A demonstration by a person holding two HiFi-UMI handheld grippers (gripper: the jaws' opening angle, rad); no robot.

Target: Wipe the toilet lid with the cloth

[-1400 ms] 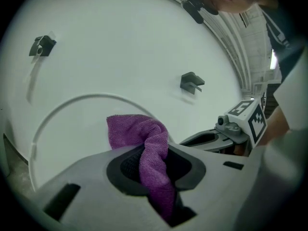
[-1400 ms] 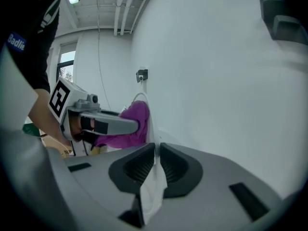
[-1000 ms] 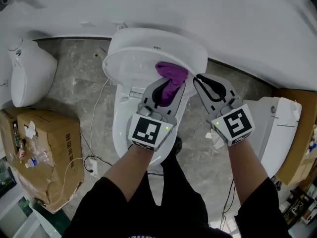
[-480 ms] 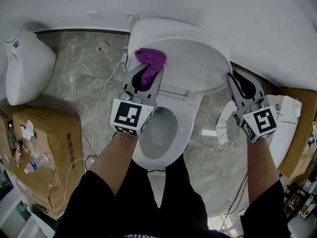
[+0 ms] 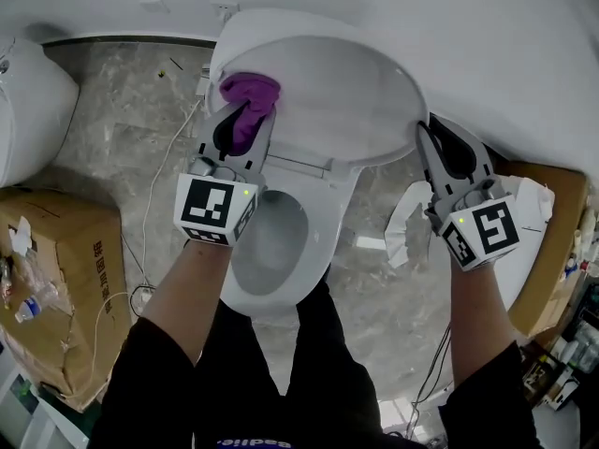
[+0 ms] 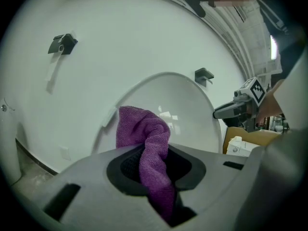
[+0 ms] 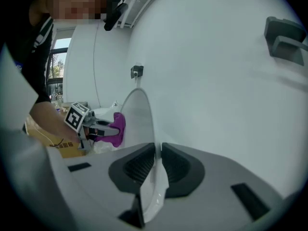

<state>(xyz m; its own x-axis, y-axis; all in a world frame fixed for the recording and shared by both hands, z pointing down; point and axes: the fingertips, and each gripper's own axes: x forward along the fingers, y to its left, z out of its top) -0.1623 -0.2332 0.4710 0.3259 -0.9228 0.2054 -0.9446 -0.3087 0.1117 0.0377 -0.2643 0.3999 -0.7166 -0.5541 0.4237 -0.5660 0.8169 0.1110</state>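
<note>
The white toilet lid [image 5: 337,92] stands raised against the wall. My left gripper [image 5: 251,110] is shut on a purple cloth [image 5: 248,96], and the cloth's bunched end presses on the lid's upper left part. In the left gripper view the cloth [image 6: 149,143] hangs between the jaws in front of the lid [image 6: 187,109]. My right gripper [image 5: 426,131] is shut on the lid's right edge. The right gripper view shows that thin lid edge [image 7: 144,124] running between the jaws, with the cloth [image 7: 118,126] beyond.
Below the lid the open toilet bowl [image 5: 271,241] sits between my arms. A cardboard box [image 5: 56,288] stands at the left and a white fixture [image 5: 23,110] at the far left. Crumpled white paper [image 5: 407,227] and another white unit [image 5: 524,251] are at the right. A cable [image 5: 154,204] lies on the floor.
The cloth slid from the lid's middle to its upper left. My right gripper moved out to the lid's right edge and took hold of it.
</note>
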